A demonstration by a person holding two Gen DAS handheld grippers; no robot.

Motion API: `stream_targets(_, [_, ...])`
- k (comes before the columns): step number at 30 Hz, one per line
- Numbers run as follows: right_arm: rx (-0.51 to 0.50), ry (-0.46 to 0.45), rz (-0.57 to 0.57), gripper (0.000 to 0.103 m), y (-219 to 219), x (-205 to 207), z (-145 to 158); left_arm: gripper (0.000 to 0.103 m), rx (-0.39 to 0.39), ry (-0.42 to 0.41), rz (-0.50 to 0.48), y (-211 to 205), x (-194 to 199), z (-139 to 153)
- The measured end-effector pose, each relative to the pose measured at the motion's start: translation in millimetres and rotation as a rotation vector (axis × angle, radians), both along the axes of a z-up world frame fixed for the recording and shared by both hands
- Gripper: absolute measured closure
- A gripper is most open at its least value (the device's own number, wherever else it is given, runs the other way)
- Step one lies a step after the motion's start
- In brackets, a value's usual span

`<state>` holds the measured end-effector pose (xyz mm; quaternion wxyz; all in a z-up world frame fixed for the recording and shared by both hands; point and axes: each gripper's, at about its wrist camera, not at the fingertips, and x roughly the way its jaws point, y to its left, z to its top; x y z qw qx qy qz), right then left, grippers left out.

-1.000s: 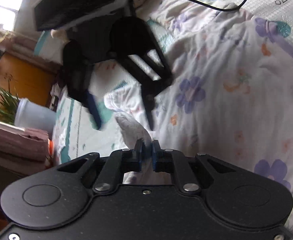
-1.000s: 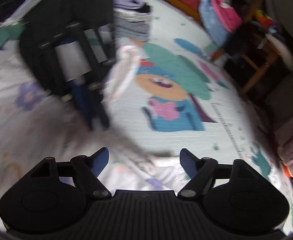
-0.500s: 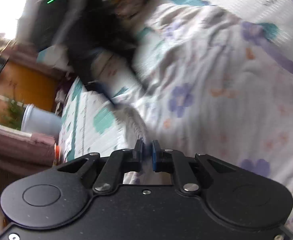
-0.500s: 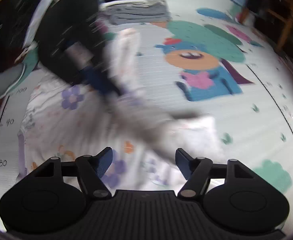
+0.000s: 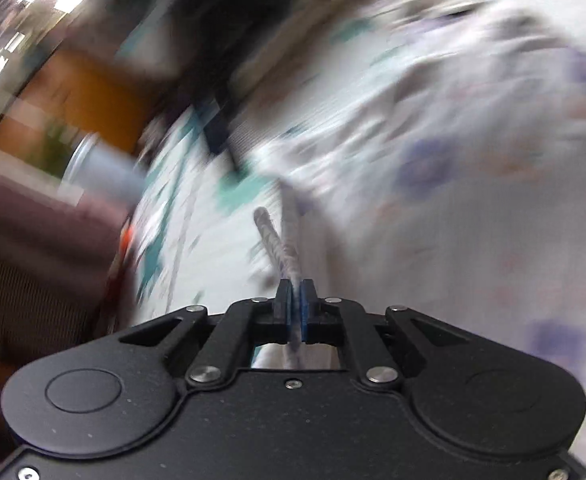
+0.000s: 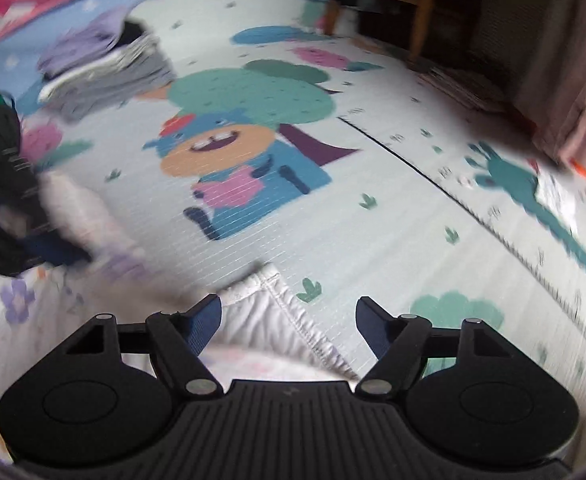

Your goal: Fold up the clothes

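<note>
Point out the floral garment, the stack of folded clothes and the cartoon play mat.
floral garment (image 6: 277,320): right wrist view, on its stitched corner.
stack of folded clothes (image 6: 109,68): right wrist view, on the grey layers.
play mat (image 6: 393,240): right wrist view, on bare pale surface.

cartoon play mat (image 6: 373,216) | wooden chair (image 6: 417,8) | grey pot (image 5: 101,168)

No readable text, brand or number in either view. Left wrist view too blurred. Play mat (image 6: 373,220) carried ruler-like tick line with small marks beside it, too small and smeared to read; cartoon print only.
</note>
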<state>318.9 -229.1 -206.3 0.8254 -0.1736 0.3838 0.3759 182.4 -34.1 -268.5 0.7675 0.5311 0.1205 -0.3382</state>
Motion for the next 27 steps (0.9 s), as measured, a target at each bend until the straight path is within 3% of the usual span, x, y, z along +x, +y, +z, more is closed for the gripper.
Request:
stream_targets(2, [0.011, 0.009, -0.017, 0.029, -4.1, -3.4, -3.8, 0.099, -0.024, -0.026, 0.073, 3.9, 31.3, -5.6])
stream_targets(5, [0.000, 0.014, -0.011, 0.029, -2.1, -7.5, -11.2, 0.092, -0.090, 0.058, 0.129, 10.7, 57.9, 2.4])
stream_targets(7, [-0.005, 0.007, -0.008, 0.029, -0.1, -9.3, -14.3, 0.092, -0.177, 0.209, 0.175, 15.3, 71.9, 17.0])
stream_targets(8, [0.001, 0.009, -0.008, 0.029, 0.8, -7.8, -15.7, 0.082, -0.242, 0.324, 0.191, 19.2, 82.1, 24.2])
stream_targets(9, [0.009, 0.010, -0.011, 0.029, 1.7, -5.4, -16.7, 0.060, -0.309, 0.447, 0.205, 23.3, 92.9, 31.4])
stream_targets(10, [0.026, 0.016, -0.023, 0.029, 1.8, -1.5, -17.5, 0.051, -0.366, 0.536, 0.205, 27.3, 102.4, 37.3])
stream_targets(11, [0.060, 0.032, -0.050, 0.029, 0.5, 5.0, -17.7, 0.049, -0.398, 0.593, 0.208, 28.8, 111.2, 41.5])
stream_targets(12, [0.108, 0.055, -0.088, 0.029, -2.8, 13.1, -17.7, 0.049, -0.389, 0.621, 0.202, 26.5, 118.4, 42.9])
stream_targets(14, [0.184, 0.104, -0.167, 0.040, -9.0, 32.3, -21.8, 0.049, -0.341, 0.636, 0.176, 17.8, 131.9, 40.4])
stream_targets(17, [0.186, 0.168, -0.272, 0.054, -8.8, 65.0, -39.2, 0.049, -0.246, 0.721, 0.165, -0.1, 163.6, 14.6])
stream_targets(20, [0.174, 0.235, -0.332, 0.063, -5.0, 90.0, -62.5, 0.050, -0.213, 0.806, 0.166, -11.4, 185.8, -6.2])
stream_targets(22, [0.179, 0.271, -0.317, 0.064, -1.0, 94.9, -72.1, 0.050, -0.235, 0.867, 0.181, -11.9, 194.0, -10.1])
stream_targets(26, [0.125, 0.285, -0.172, 0.064, 16.1, 88.3, -77.7, 0.051, -0.305, 0.969, 0.213, -5.7, 207.3, -12.2])
stream_targets(27, [0.109, 0.283, -0.161, 0.064, 19.9, 88.5, -78.9, 0.055, -0.314, 0.981, 0.219, -4.7, 209.5, -13.0])
